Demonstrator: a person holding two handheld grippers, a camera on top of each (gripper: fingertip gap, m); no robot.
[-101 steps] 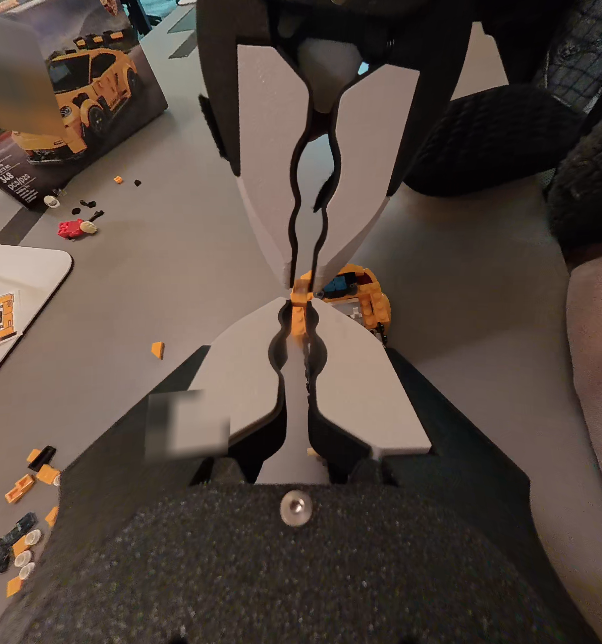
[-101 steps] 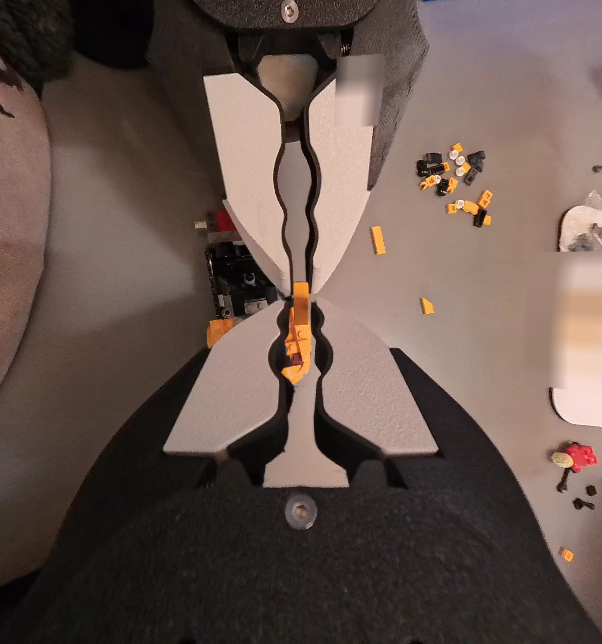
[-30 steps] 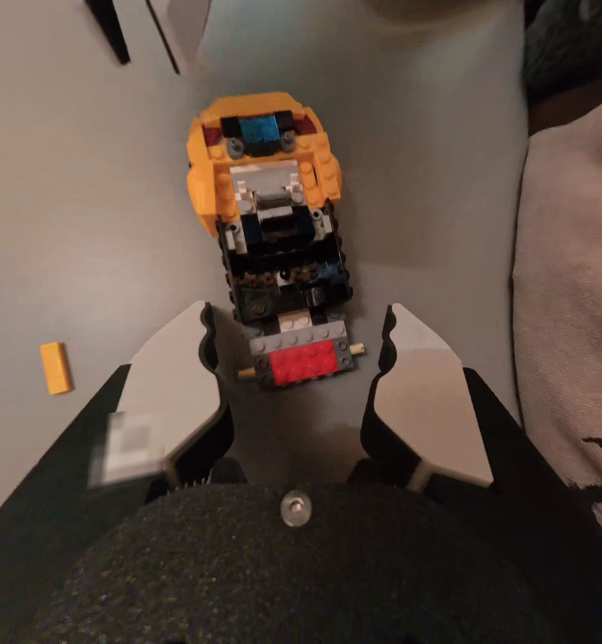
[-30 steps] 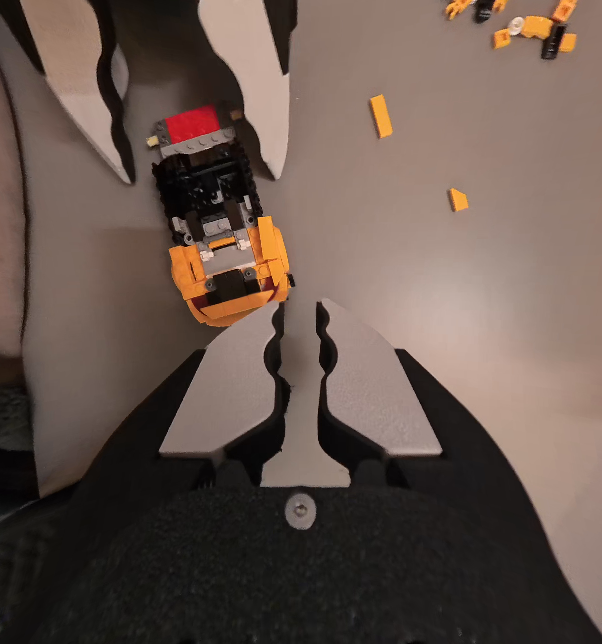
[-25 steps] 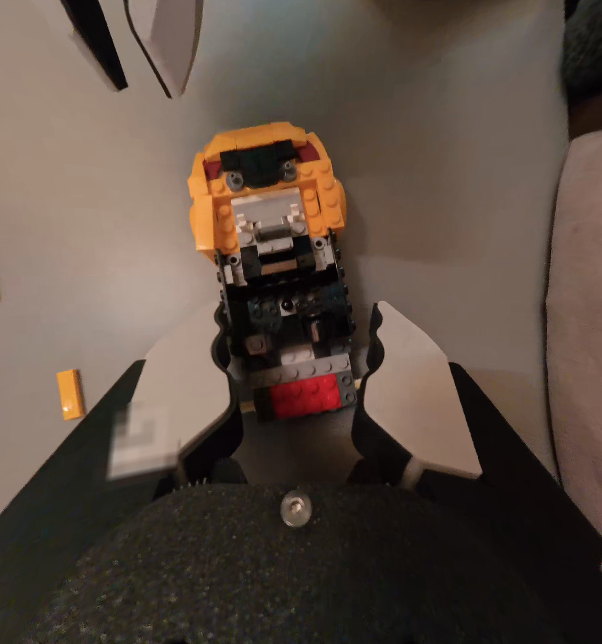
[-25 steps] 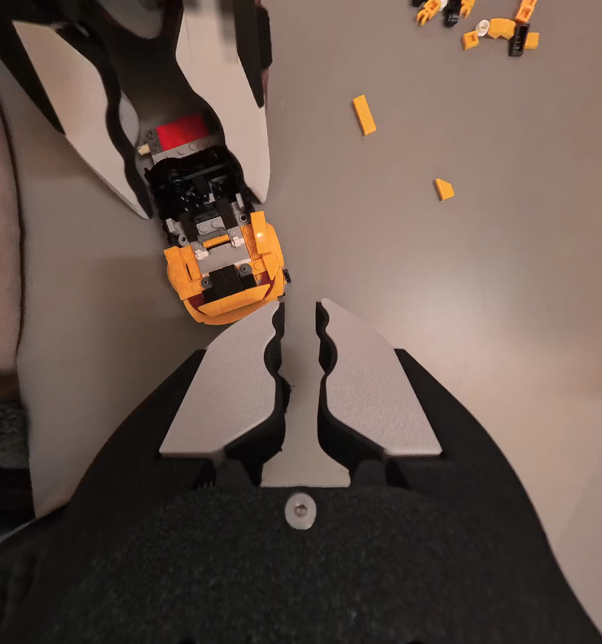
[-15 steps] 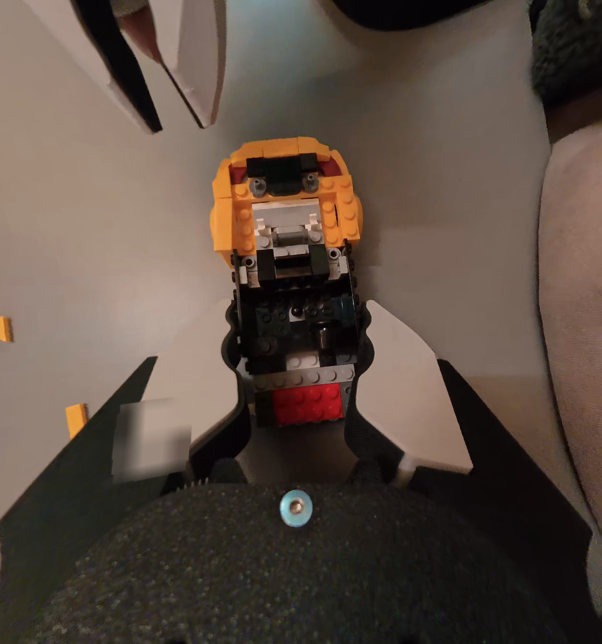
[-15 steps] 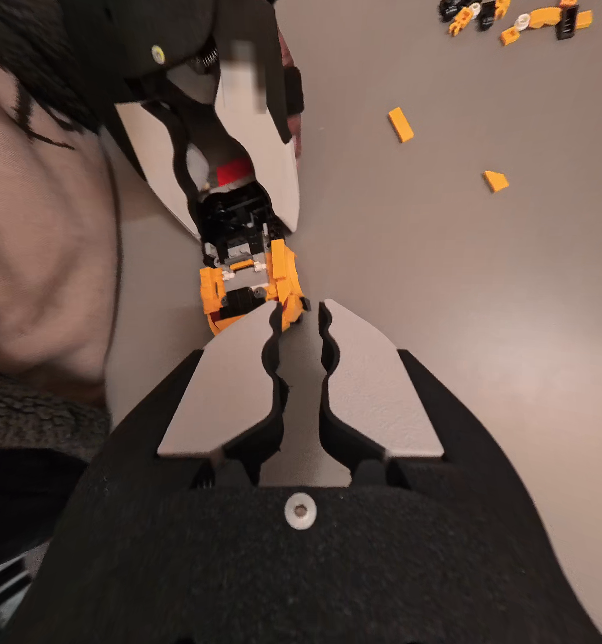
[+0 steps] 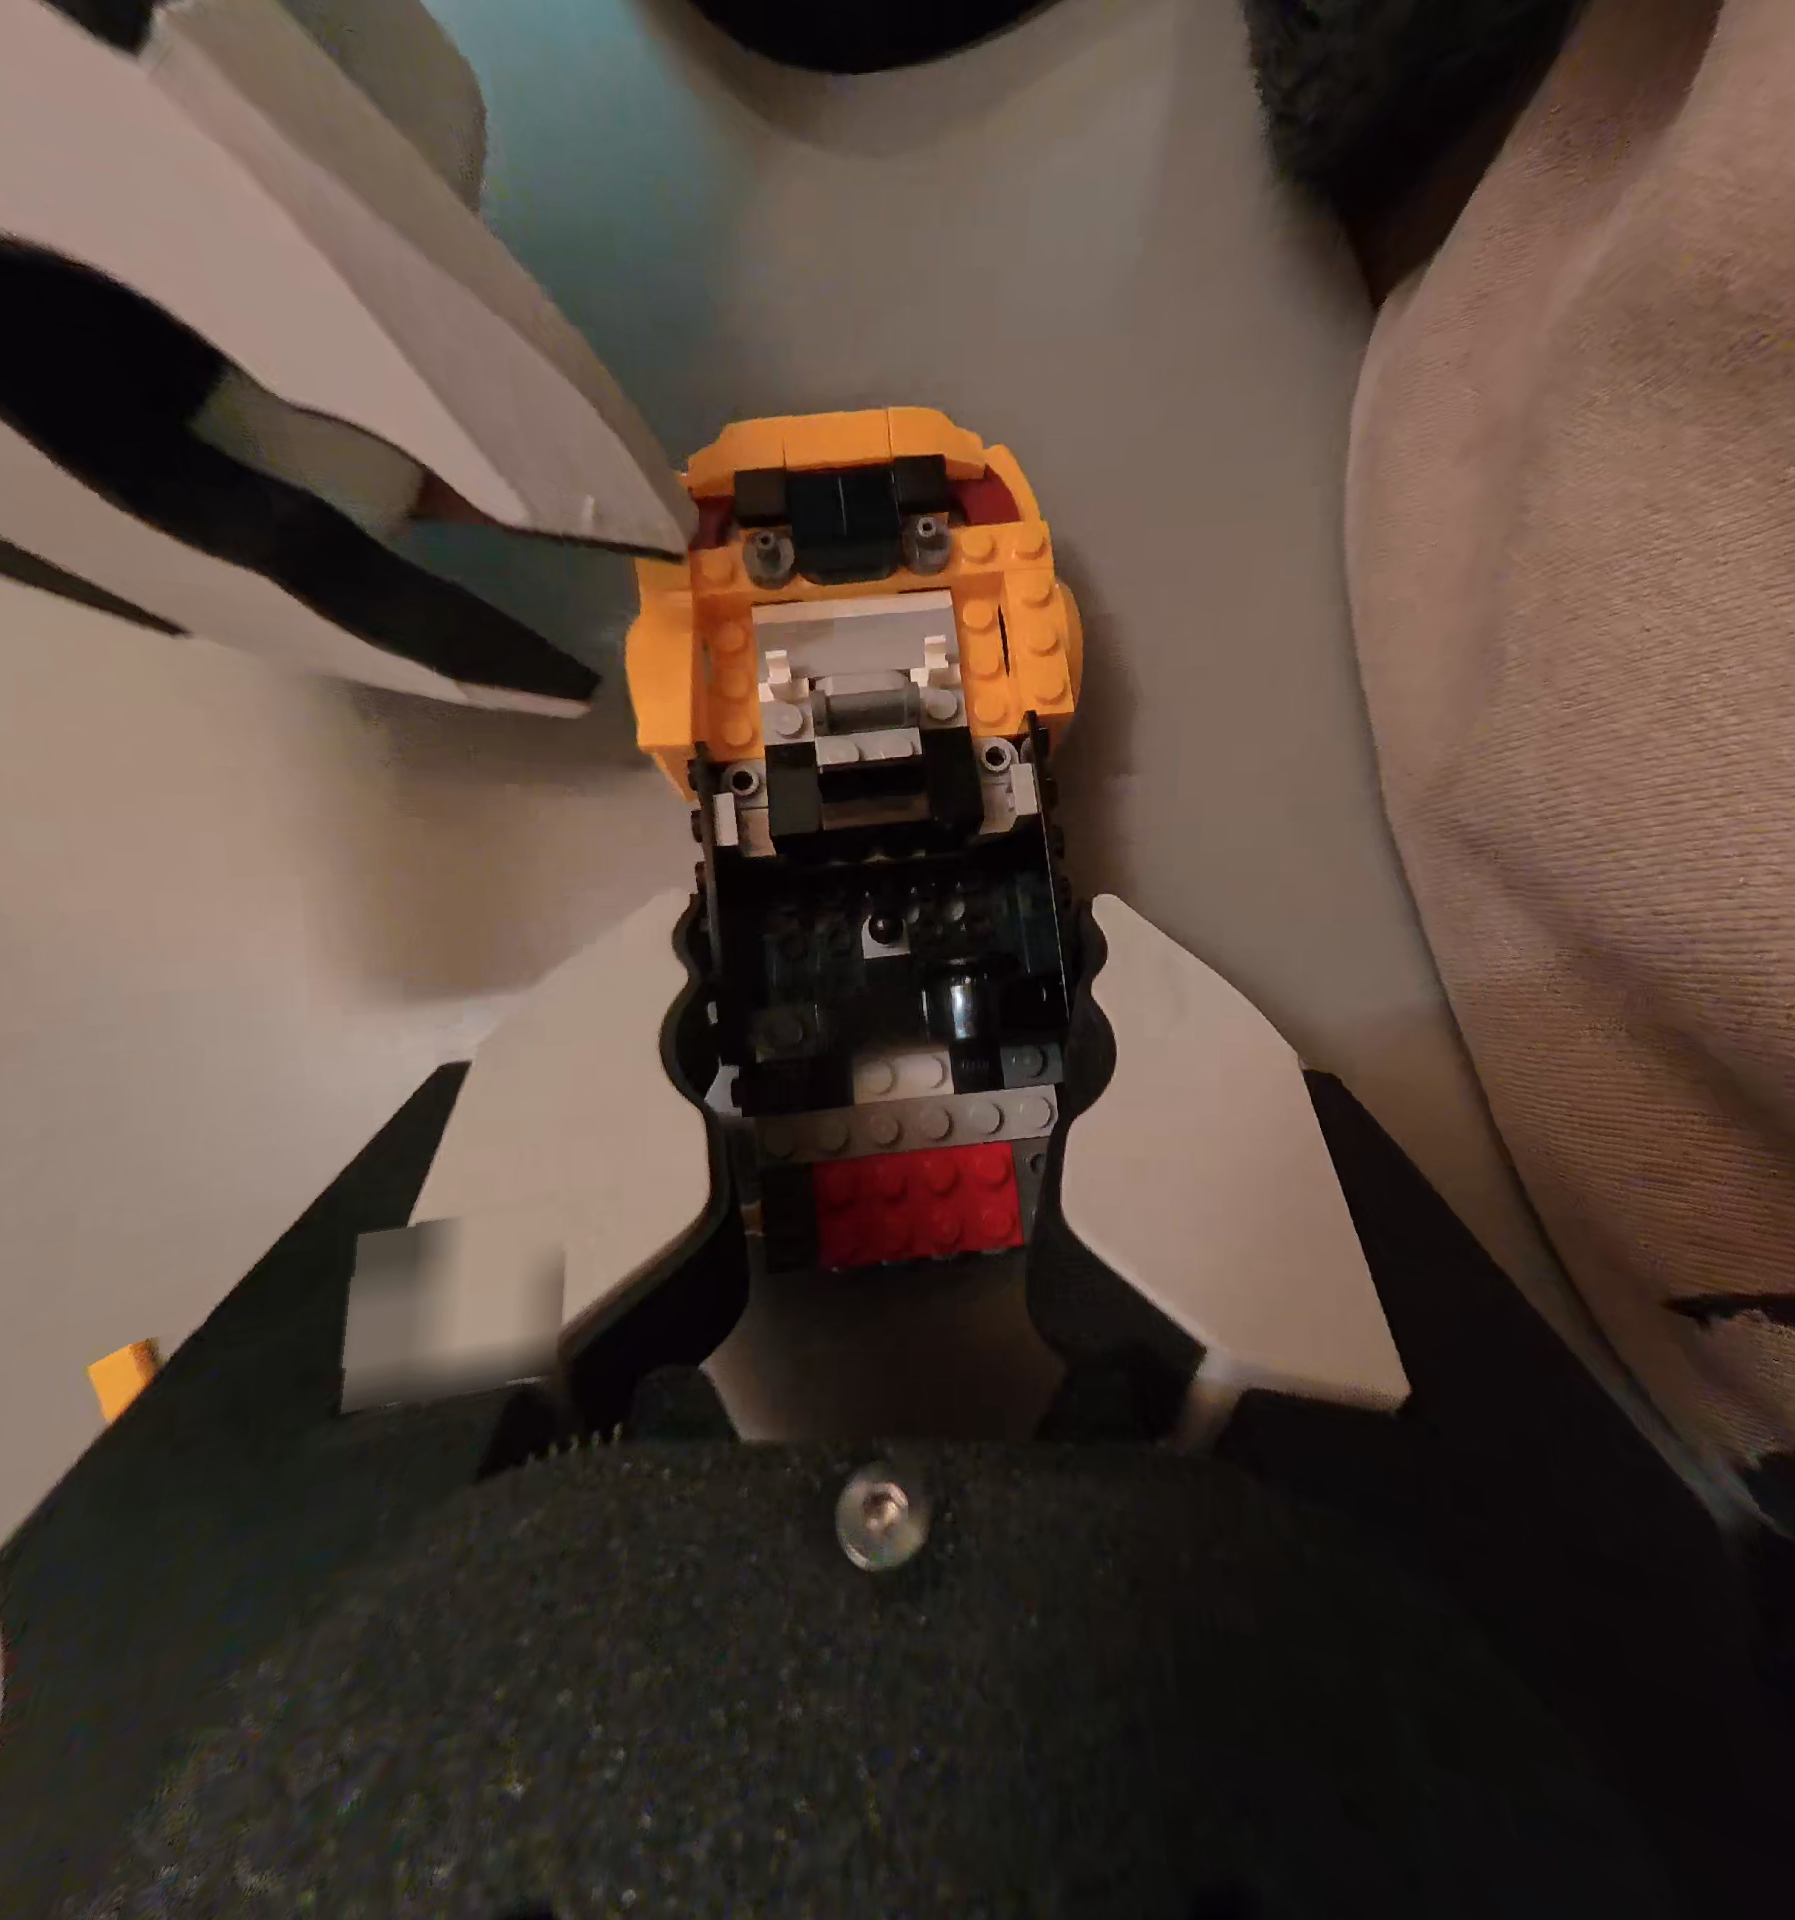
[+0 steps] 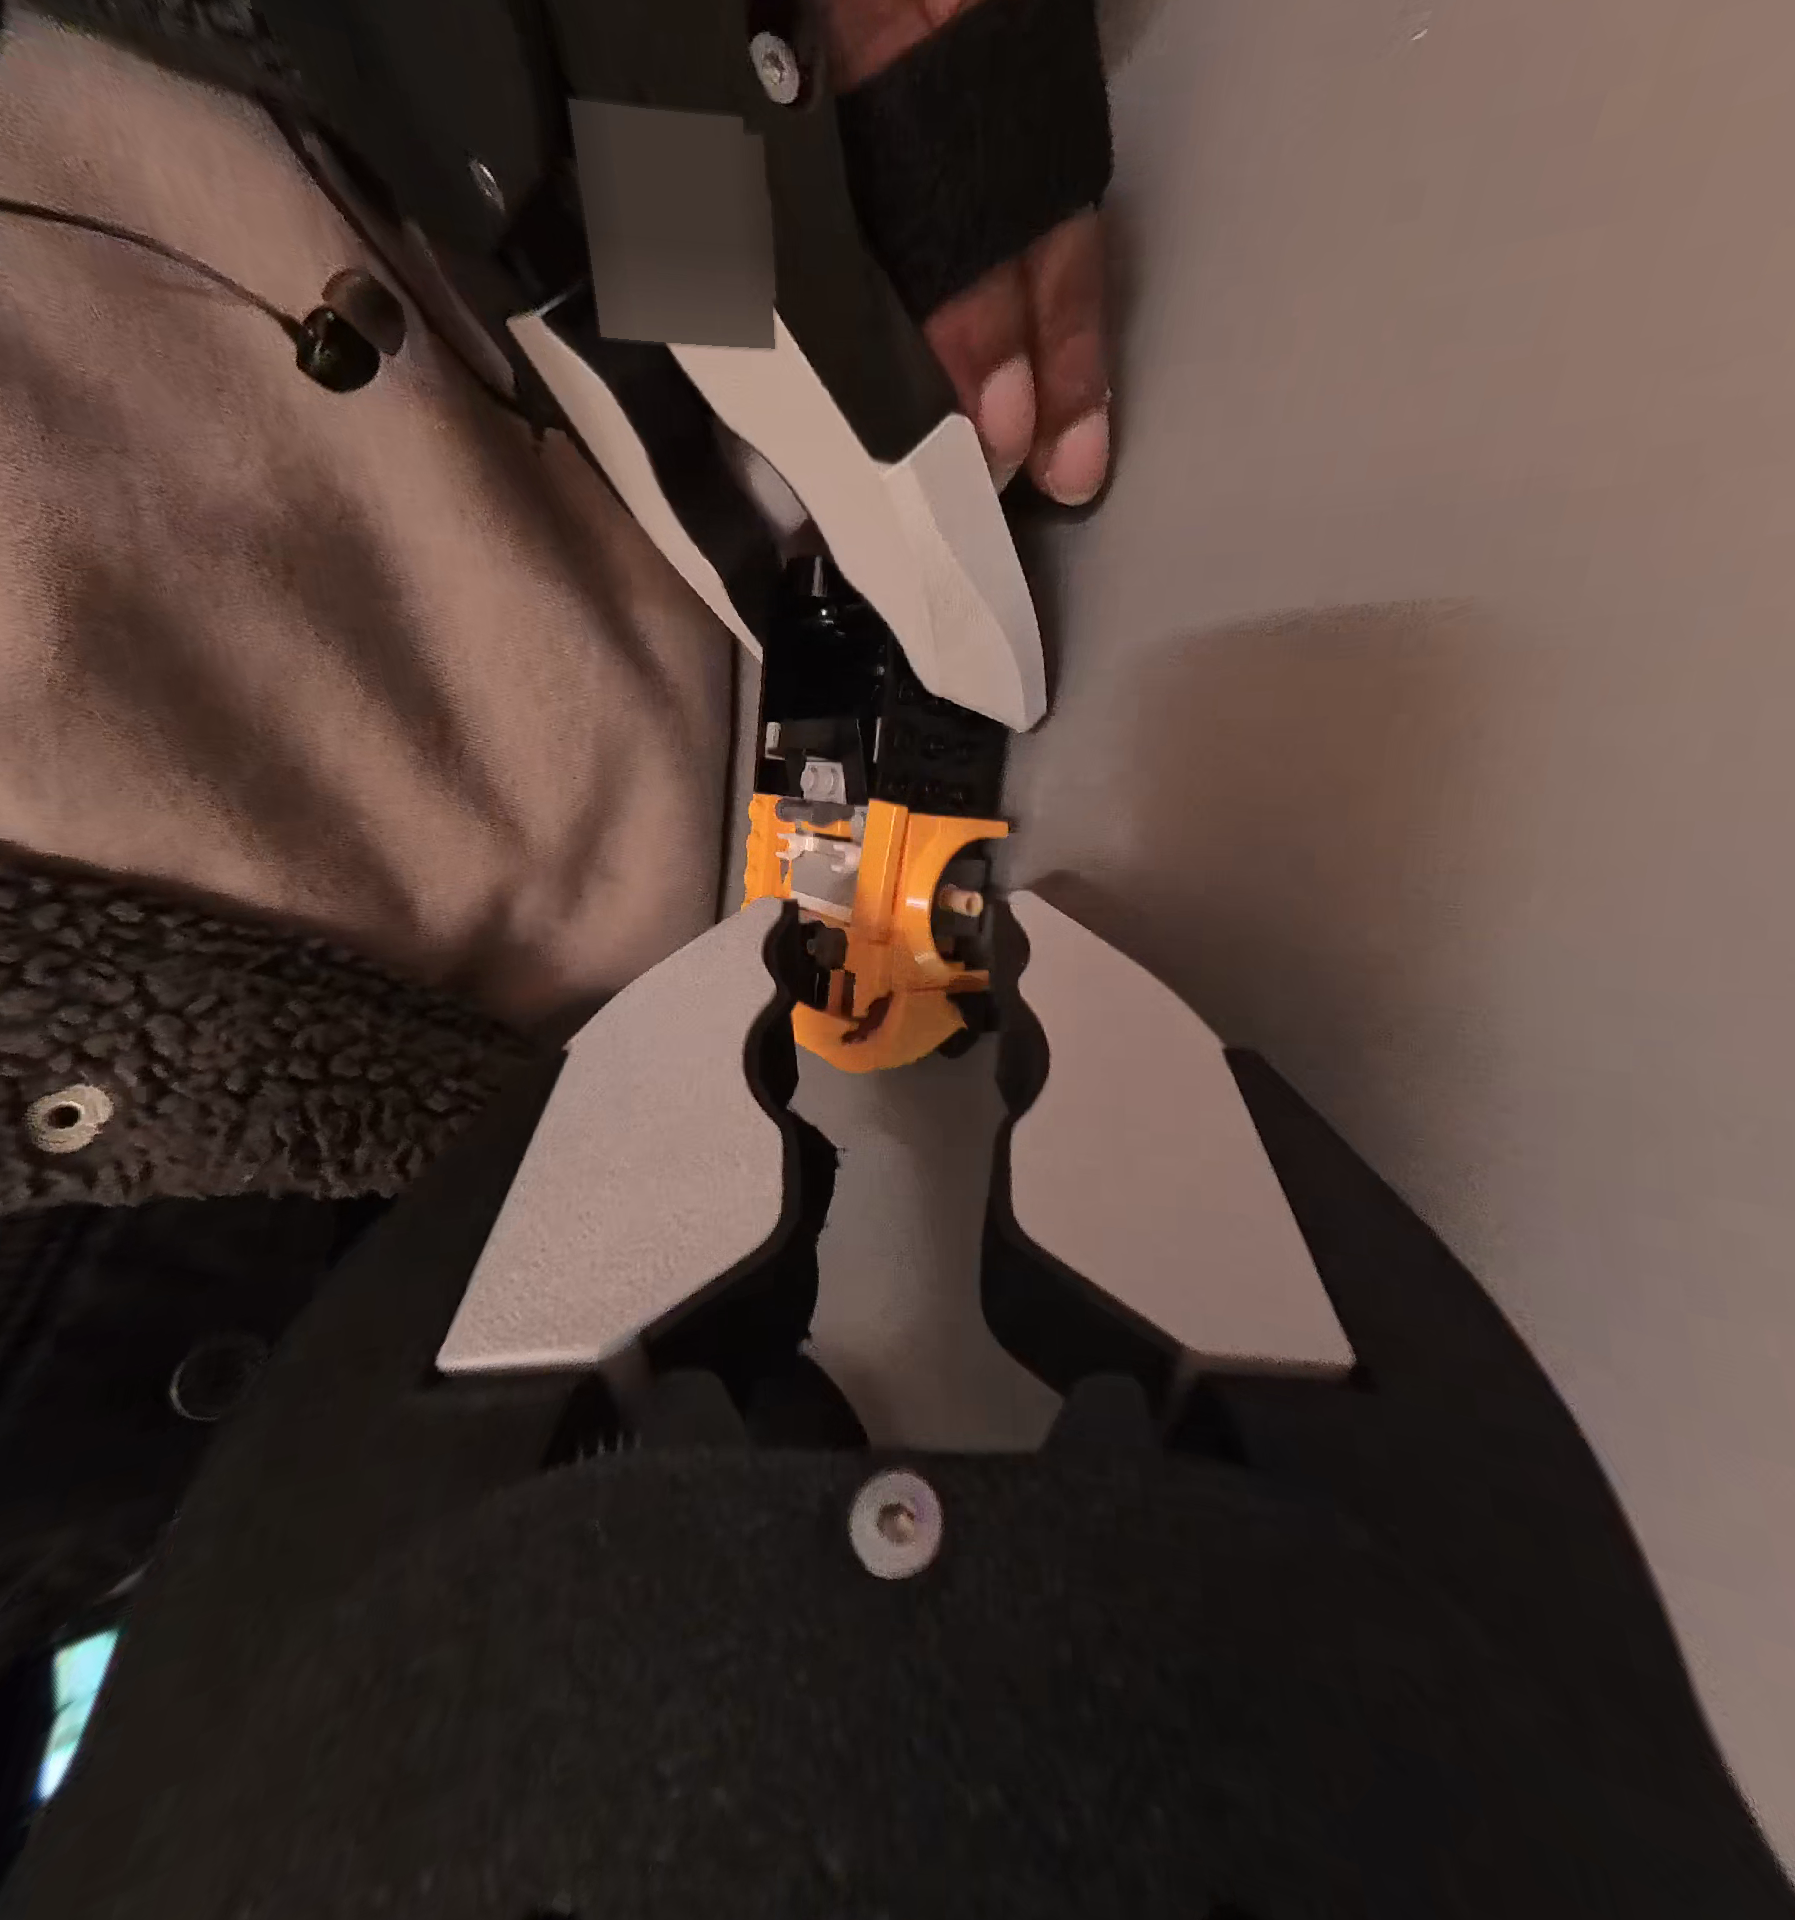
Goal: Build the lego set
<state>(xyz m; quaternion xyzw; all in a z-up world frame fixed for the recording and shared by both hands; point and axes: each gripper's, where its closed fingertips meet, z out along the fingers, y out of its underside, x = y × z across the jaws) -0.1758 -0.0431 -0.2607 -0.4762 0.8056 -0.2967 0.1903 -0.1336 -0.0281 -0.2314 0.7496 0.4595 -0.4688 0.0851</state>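
Observation:
The lego car has an orange end, a black middle and a red plate at its near end. My left gripper is shut on its black middle and holds it off the grey table. My right gripper is open, with its fingertips on either side of the orange end. The frames do not show whether they press on it. In the left wrist view the right gripper comes in from the upper left. In the right wrist view the left gripper's fingers cover the car's far end.
A person's beige garment is close on the right; it also fills the left of the right wrist view. A hand holds the left gripper. One loose orange piece lies on the table by my left finger.
The right gripper has opened wider and moved onto the orange end of the car. The left gripper, shut on the car half a second ago, has lifted and turned it.

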